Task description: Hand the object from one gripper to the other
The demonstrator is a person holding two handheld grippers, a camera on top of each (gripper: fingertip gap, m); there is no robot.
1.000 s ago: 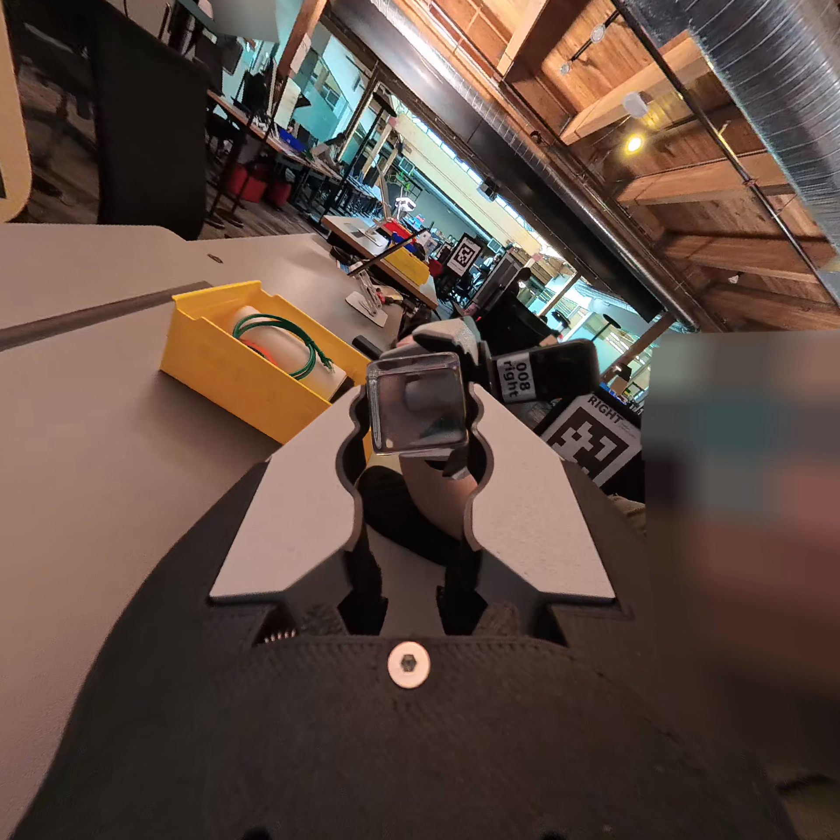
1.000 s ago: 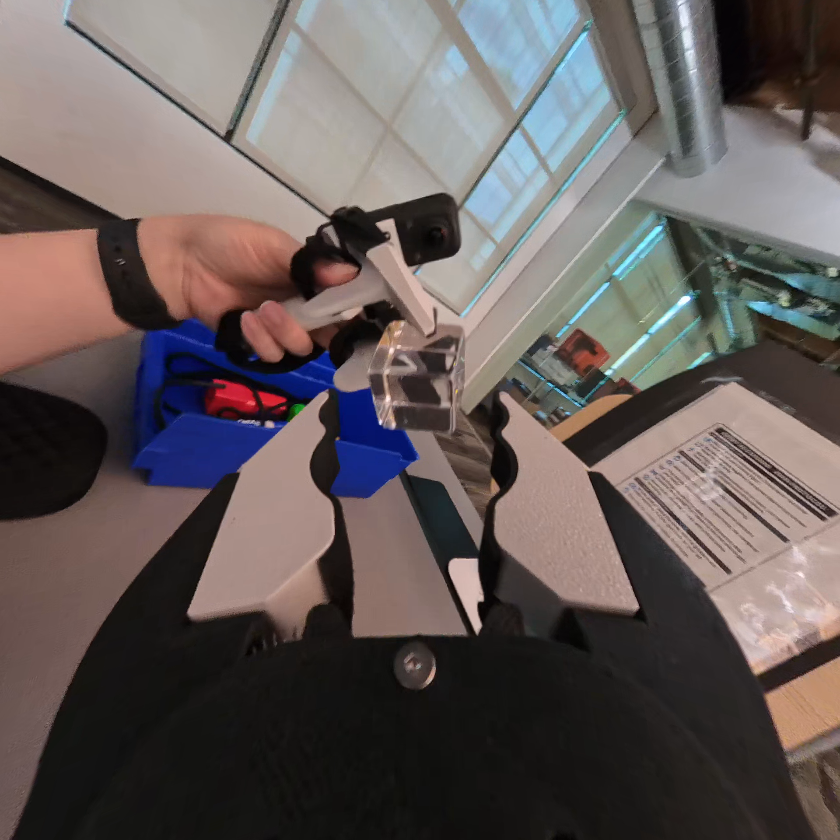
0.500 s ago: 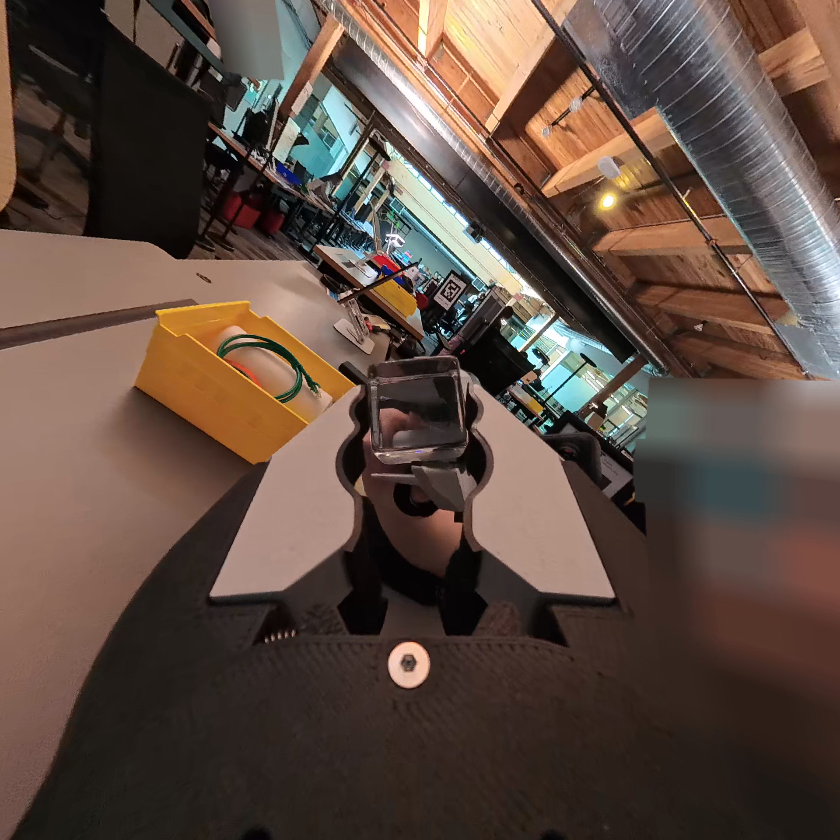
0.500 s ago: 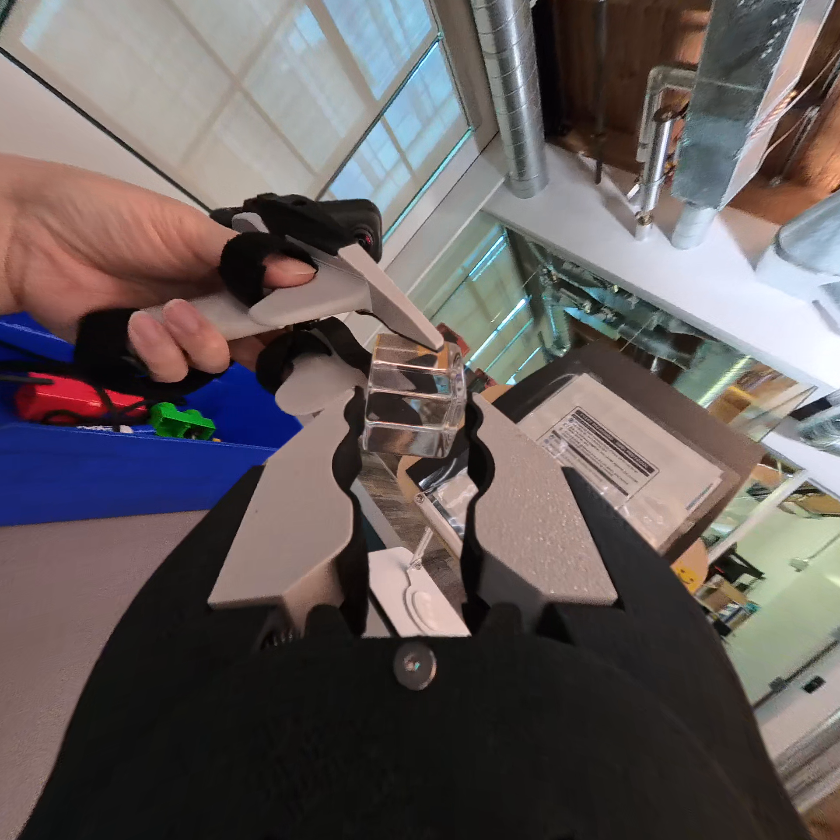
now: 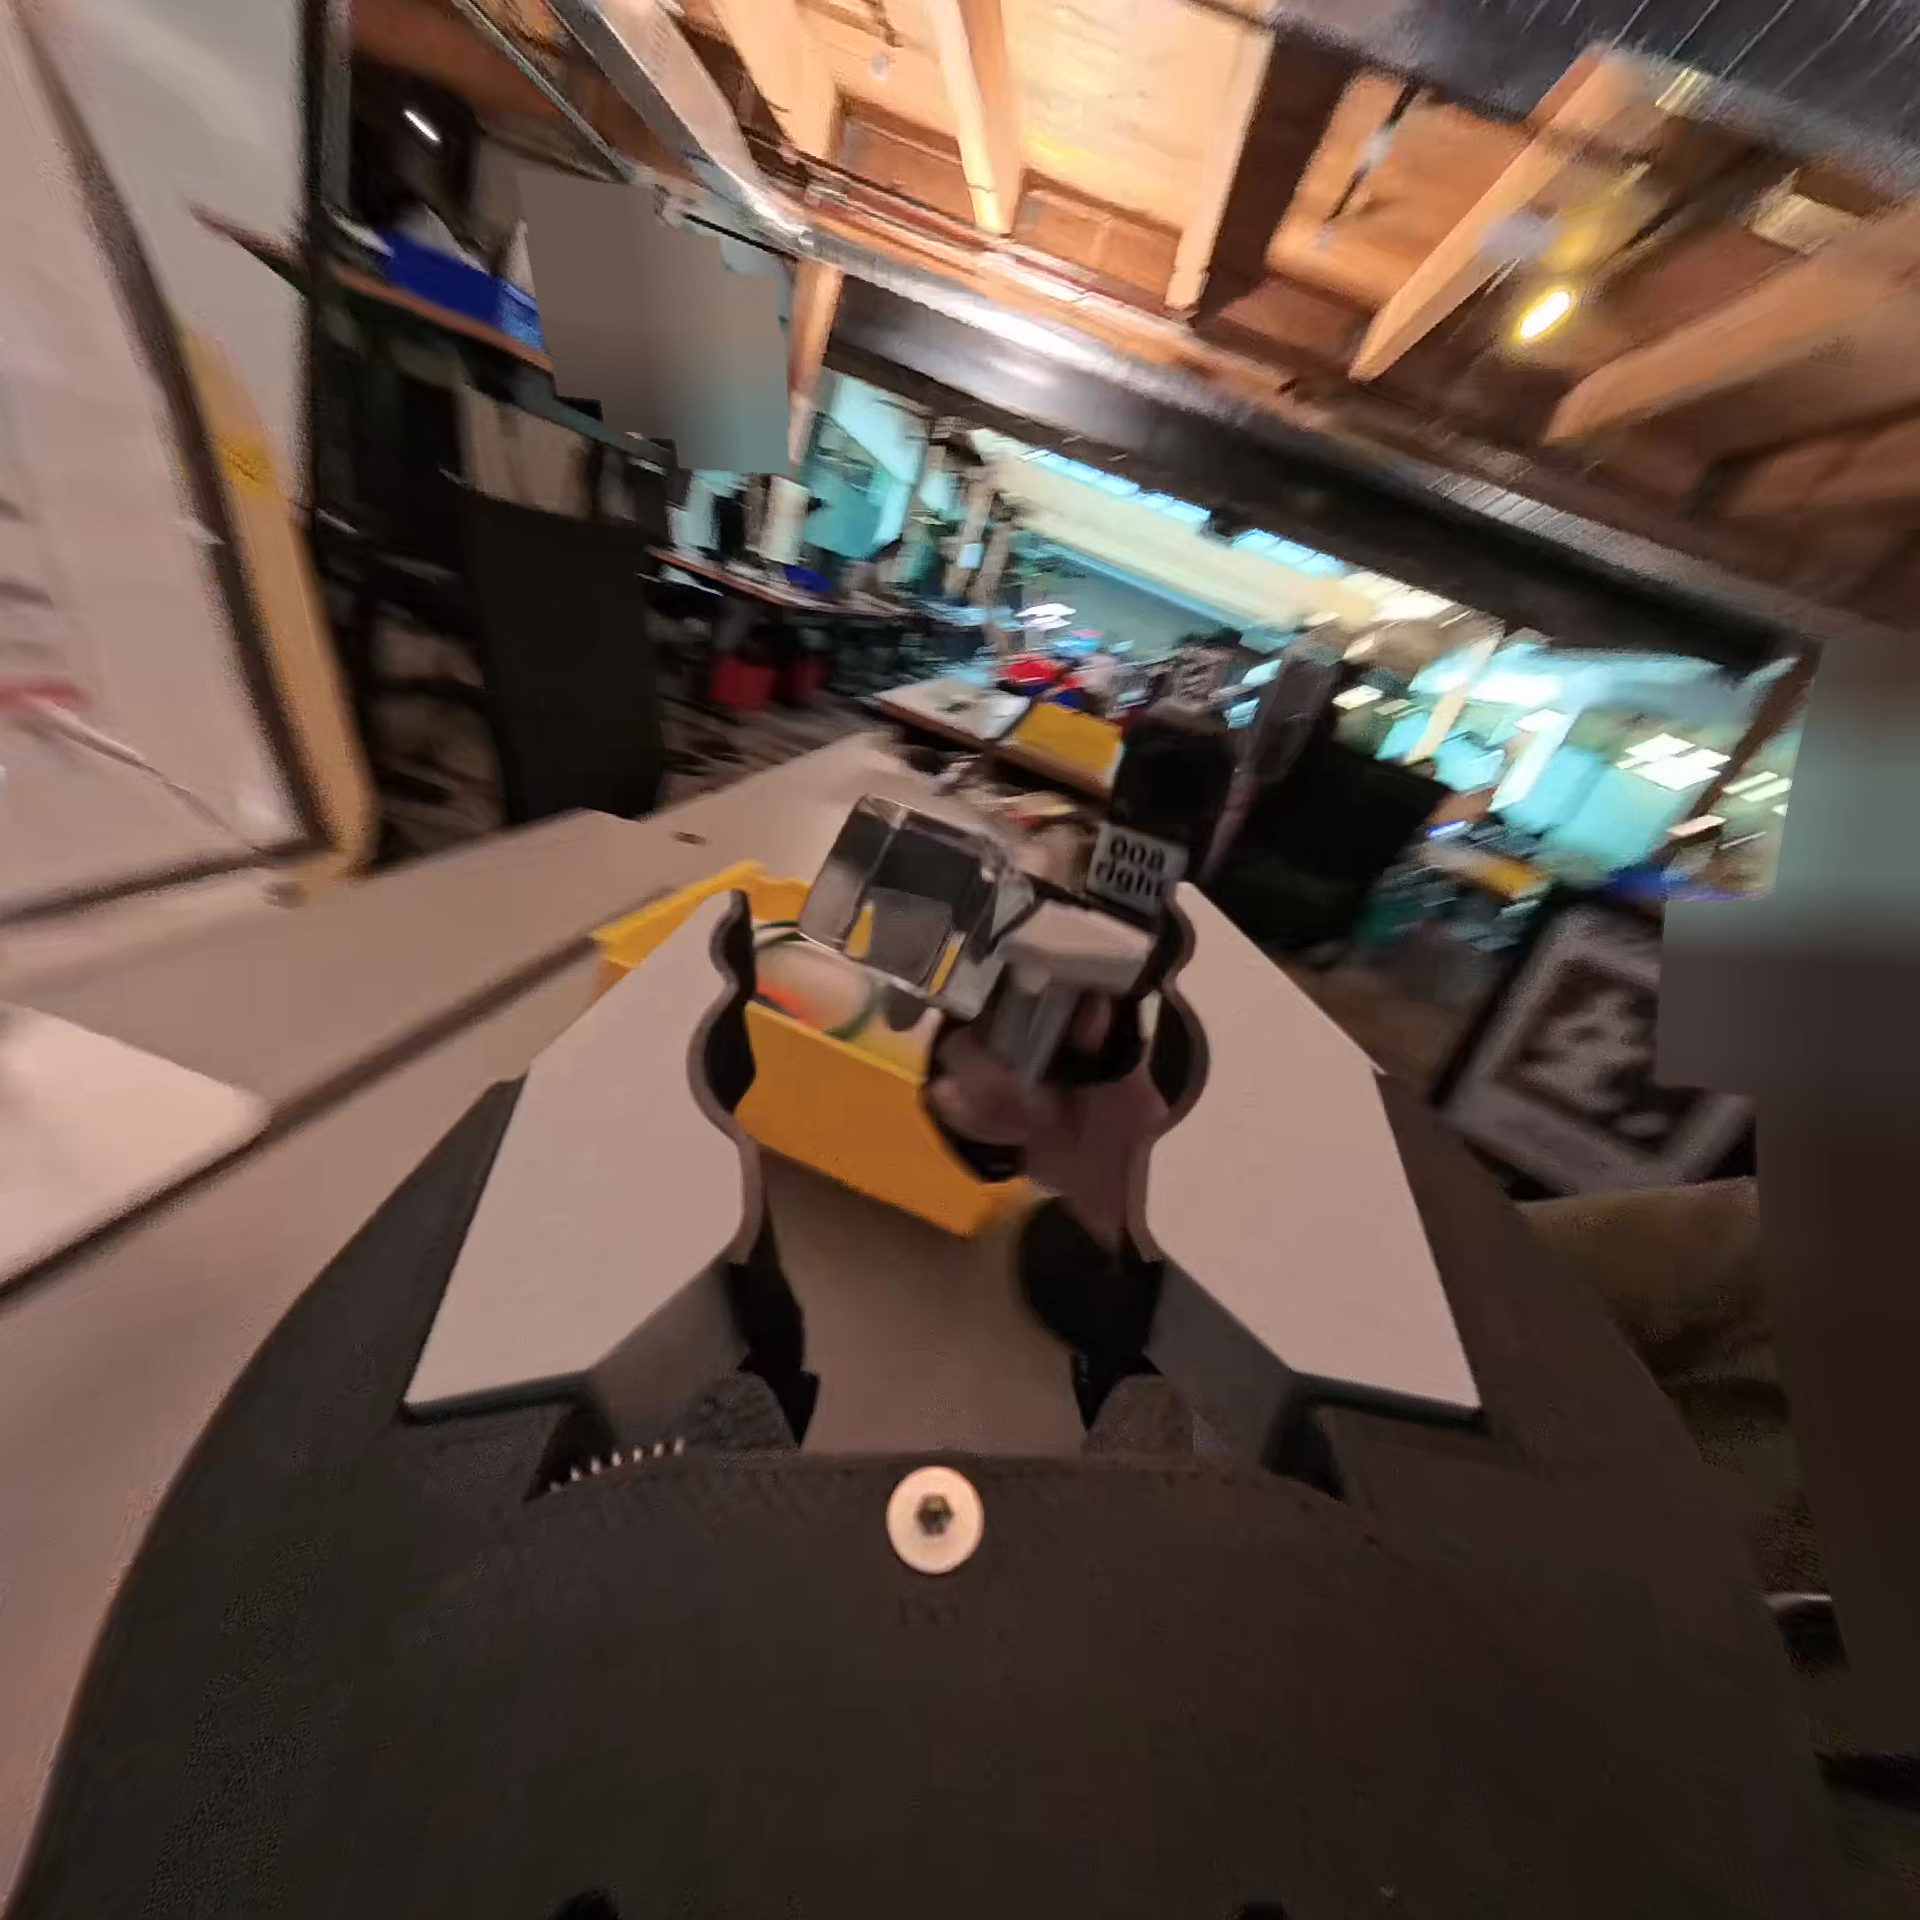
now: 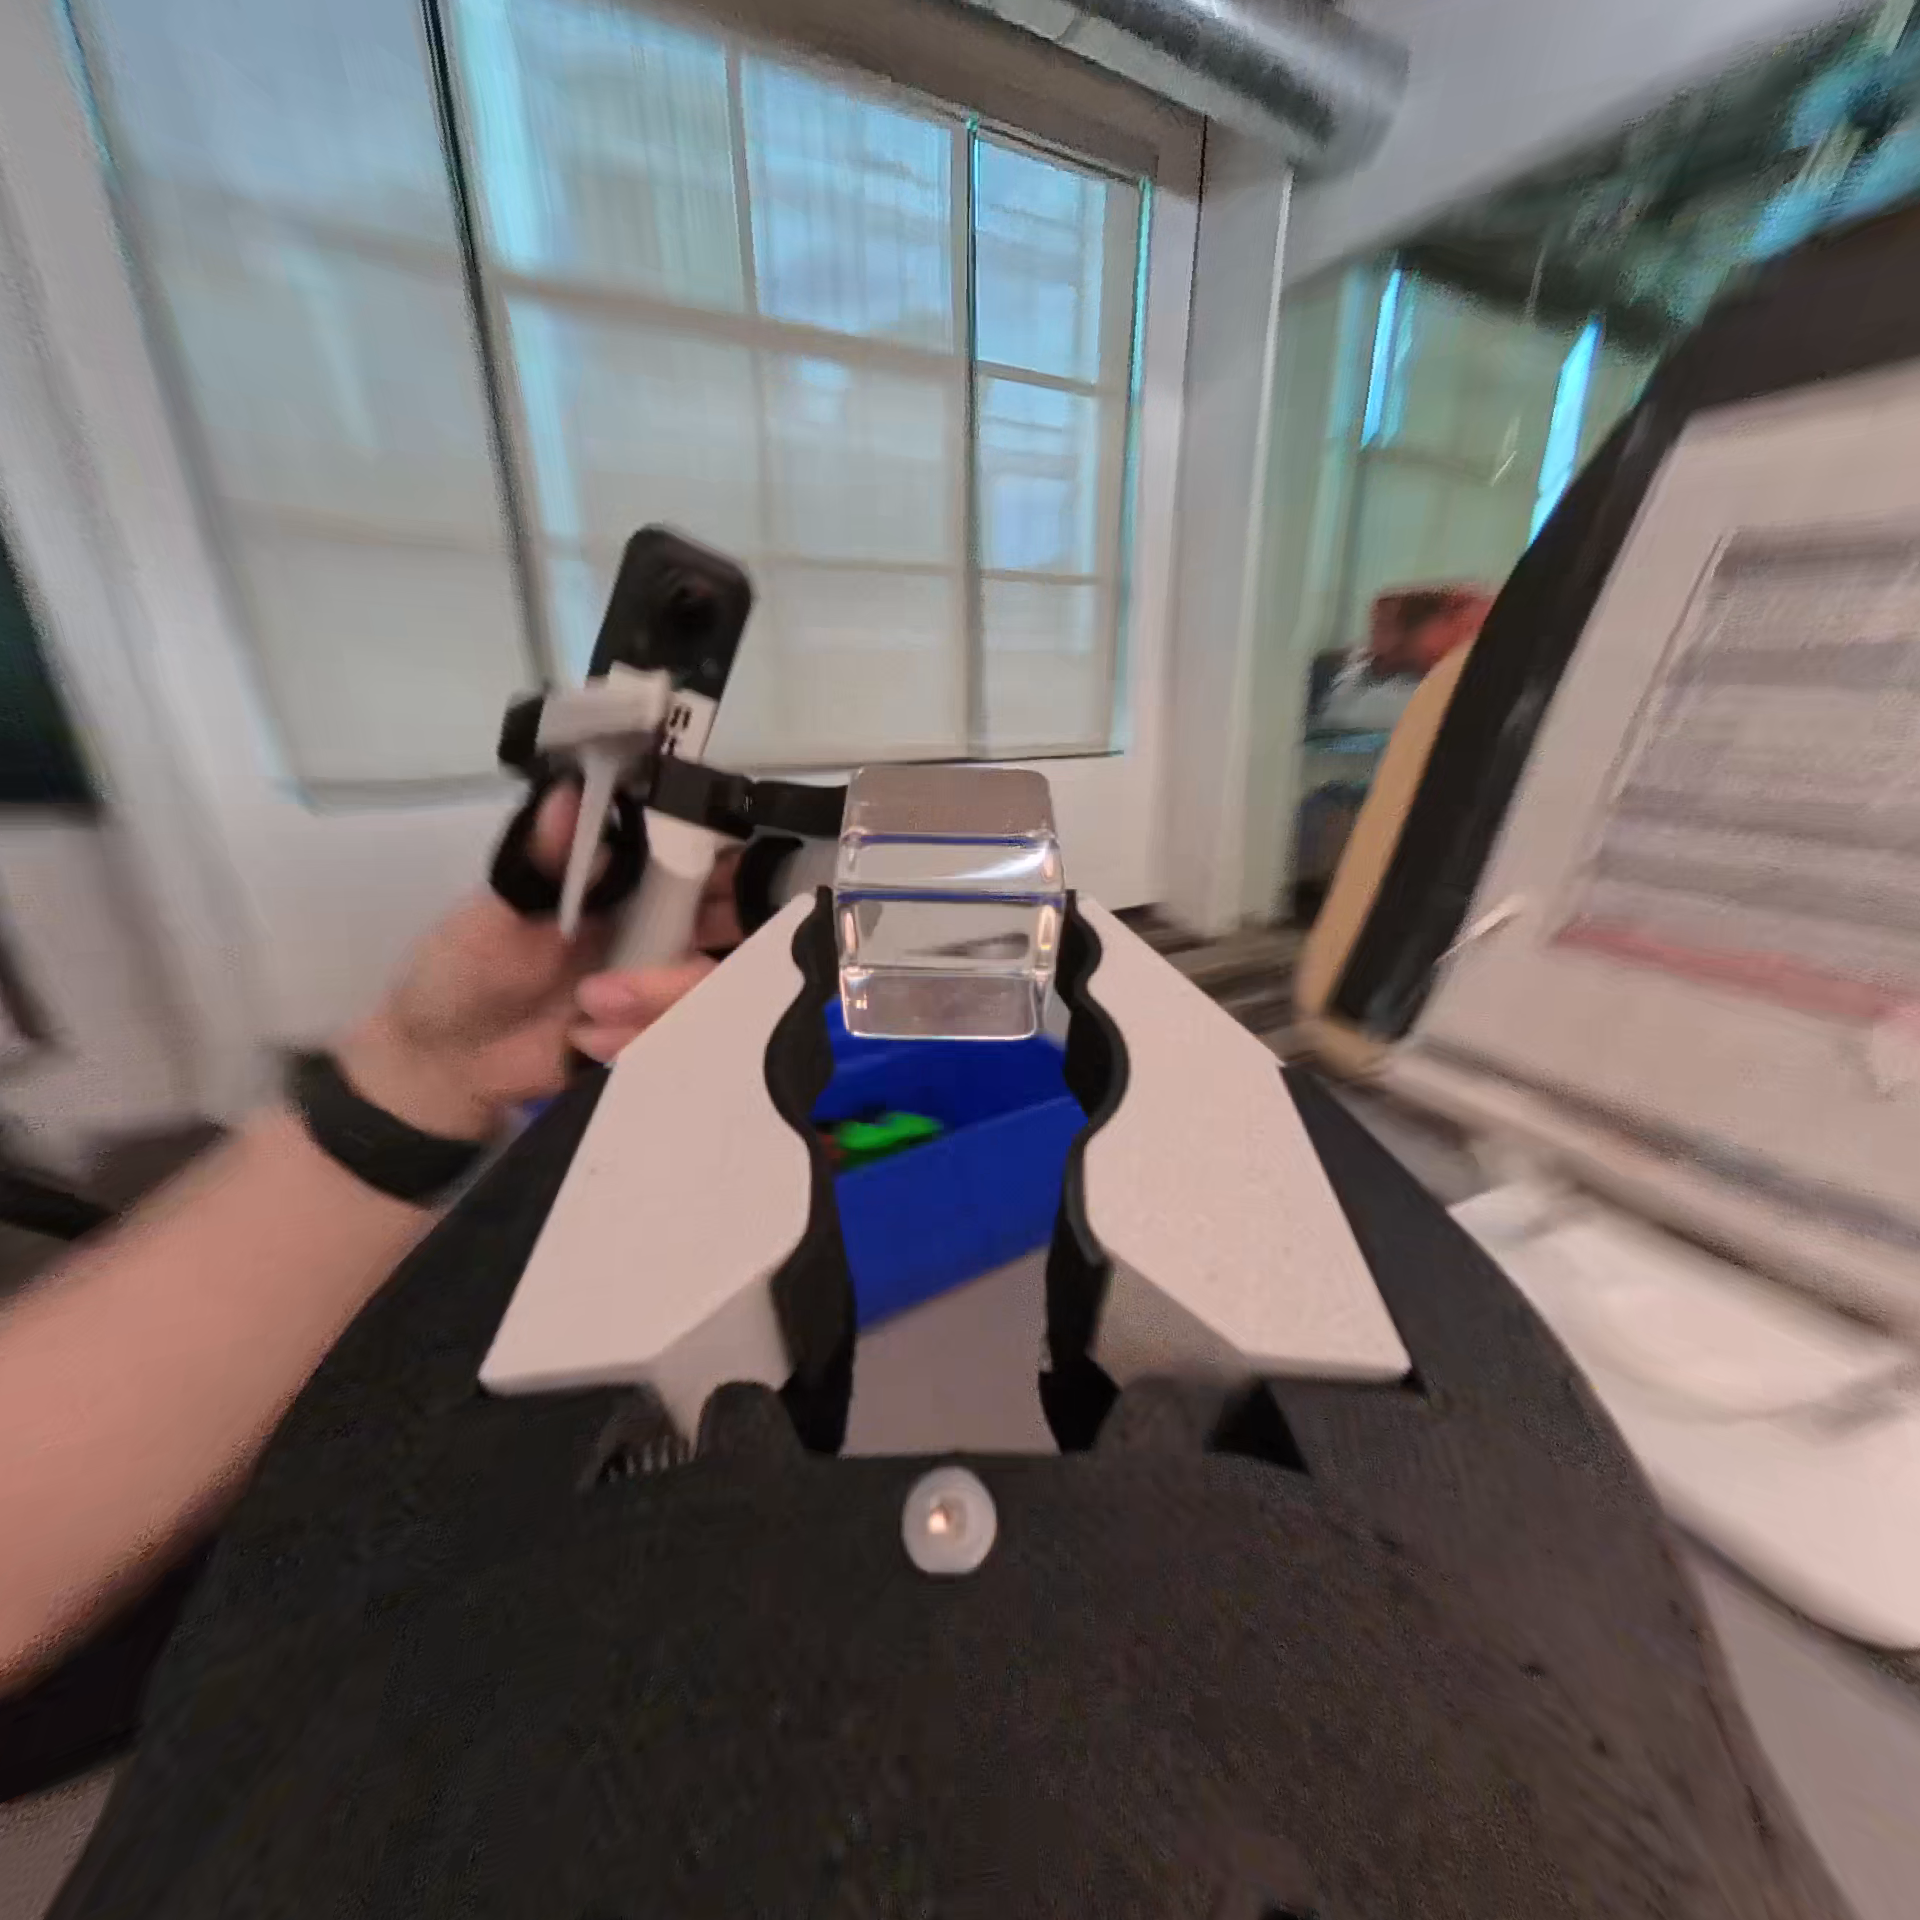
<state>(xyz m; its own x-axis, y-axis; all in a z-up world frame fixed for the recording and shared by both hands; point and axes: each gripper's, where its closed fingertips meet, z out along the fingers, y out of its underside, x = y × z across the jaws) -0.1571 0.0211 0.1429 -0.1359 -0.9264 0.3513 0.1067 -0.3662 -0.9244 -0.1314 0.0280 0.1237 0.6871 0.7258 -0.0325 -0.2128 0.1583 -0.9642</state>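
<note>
A yellow bin (image 5: 862, 1117) sits on a grey table (image 5: 260, 1039), holding a pale container looped with green cable (image 5: 821, 982), under exposed timber ceiling beams (image 5: 1455, 260). In the right wrist view, a blue bin (image 6: 956, 1195) holding green and red items (image 6: 883, 1132) stands before tall paned windows (image 6: 727, 416), with a printed sheet (image 6: 1766, 748) to one side.

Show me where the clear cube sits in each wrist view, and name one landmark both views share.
Left wrist view: the clear cube is just above centre, beyond this open tool's fingertips, held by the other tool.
Right wrist view: the clear cube is at centre, clamped between this tool's fingertips, above the blue bin.
Shared landmark: the cube itself; the yellow bin shows only in the left view.
</note>
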